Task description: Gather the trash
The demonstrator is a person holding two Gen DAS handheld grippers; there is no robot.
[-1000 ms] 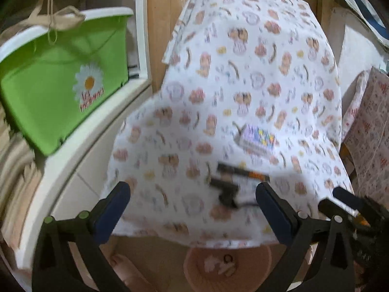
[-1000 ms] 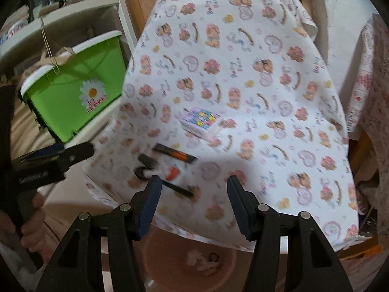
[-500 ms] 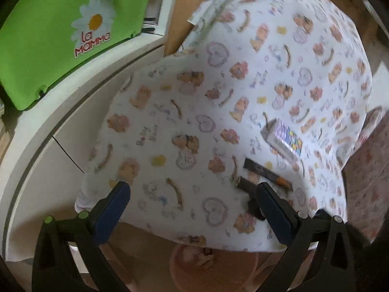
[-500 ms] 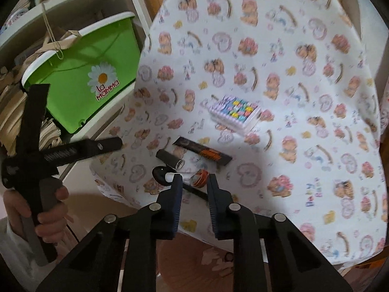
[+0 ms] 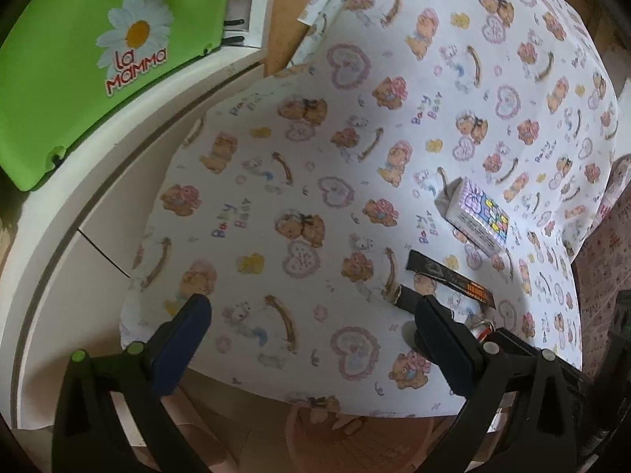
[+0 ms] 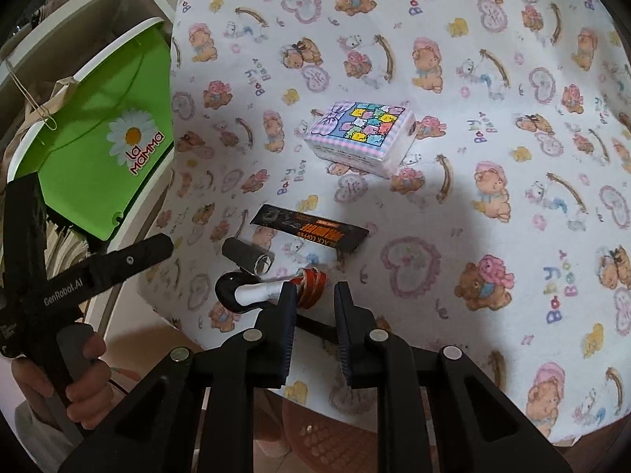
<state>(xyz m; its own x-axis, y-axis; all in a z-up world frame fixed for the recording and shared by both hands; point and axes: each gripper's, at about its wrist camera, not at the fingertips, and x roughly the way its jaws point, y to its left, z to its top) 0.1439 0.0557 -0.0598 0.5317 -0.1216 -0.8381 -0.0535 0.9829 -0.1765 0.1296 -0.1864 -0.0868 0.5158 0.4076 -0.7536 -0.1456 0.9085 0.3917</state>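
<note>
On the bear-print tablecloth (image 6: 493, 181) lie a black coffee sachet (image 6: 311, 230), a dark tube (image 6: 246, 256), a white and black piece (image 6: 246, 295), a red-orange crumpled wrapper (image 6: 311, 285) and a pastel tissue pack (image 6: 361, 138). My right gripper (image 6: 313, 307) is narrowly open, fingertips on either side of the red wrapper, not clamped. My left gripper (image 5: 311, 331) is wide open over the cloth's near edge; the sachet (image 5: 449, 278) and tissue pack (image 5: 477, 216) lie to its right.
A pink wicker bin (image 6: 335, 437) with scraps stands under the table's front edge; it also shows in the left wrist view (image 5: 355, 437). A green "La Mamma" tub (image 5: 79, 71) sits on a white shelf (image 5: 118, 157) to the left.
My right gripper has come down closer to the trash near the front edge and narrowed its jaws around the red wrapper. My left gripper has swung left and lower over the cloth.
</note>
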